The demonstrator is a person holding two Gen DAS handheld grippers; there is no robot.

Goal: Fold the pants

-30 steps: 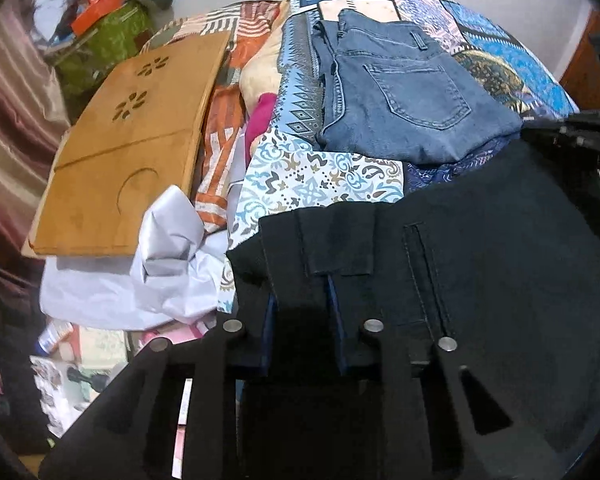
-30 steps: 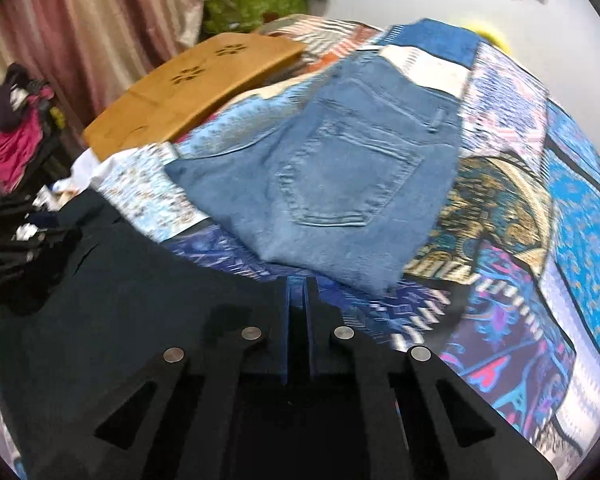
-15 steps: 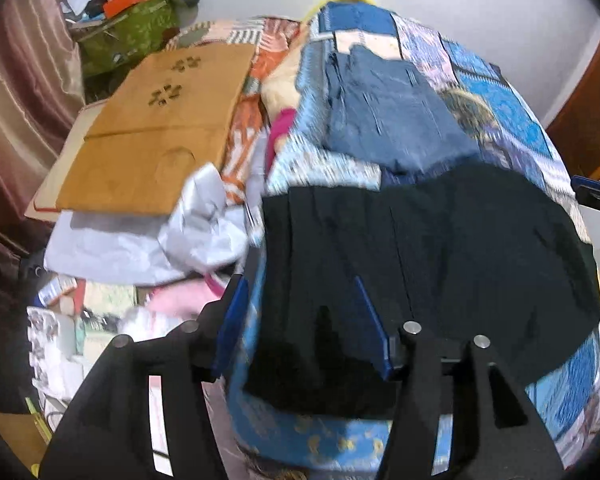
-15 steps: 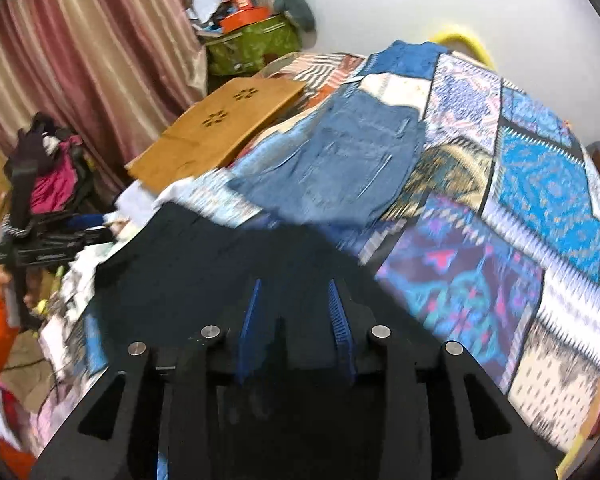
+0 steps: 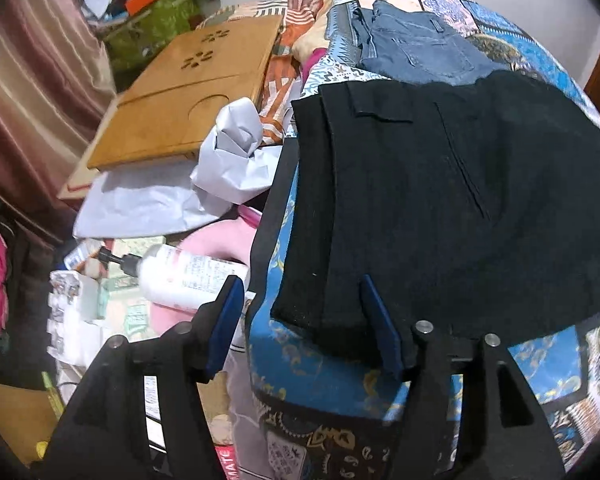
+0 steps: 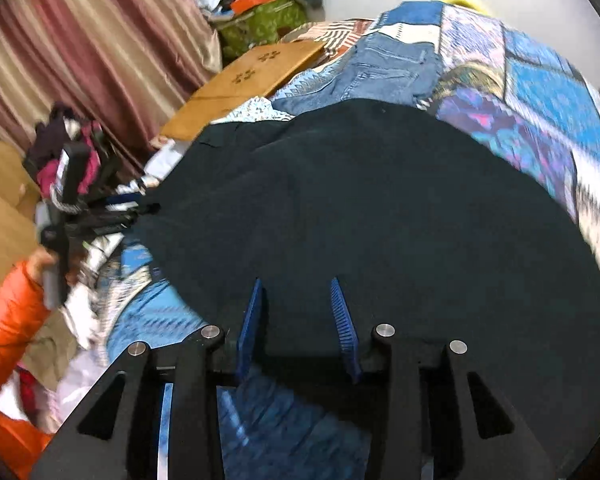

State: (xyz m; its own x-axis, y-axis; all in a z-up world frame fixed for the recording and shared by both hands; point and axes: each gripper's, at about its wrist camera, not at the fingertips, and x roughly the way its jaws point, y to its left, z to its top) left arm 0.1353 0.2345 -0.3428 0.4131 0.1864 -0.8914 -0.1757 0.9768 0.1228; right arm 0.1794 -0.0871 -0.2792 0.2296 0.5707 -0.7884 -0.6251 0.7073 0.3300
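The black pants [image 5: 452, 208] lie spread flat on the bed [image 5: 540, 364], a broad dark slab of matte, slightly fuzzy cloth with a straight seam running down it and a flap pocket near the far edge; the near left corner hangs a little over the bed's side. In the right wrist view the pants [image 6: 380, 208] read as a wide rounded sheet, smooth and nearly free of wrinkles. The bed wears a patchwork cover in blues, purples and creams, printed with paisley and geometric figures. Beyond the pants lie folded blue jeans [image 5: 416, 52] — denim with a stitched back pocket — their near edge tucked just under the pants' far edge. The left tongs [image 5: 304, 324] are opening, blue pads wide apart: the right pad sits by the pants' near hem, the left one off the bed, with the pants' corner and the bed's side in the gap and nothing pinched. The right tongs [image 6: 298, 322] are opening too, ribbed blue pads apart over the near hem, cloth between them but not clamped. Left of the left tongs are a white pump bottle [image 5: 180, 276], crumpled white paper [image 5: 236, 148] and a flat wooden board [image 5: 188, 92] with cut-out petals.
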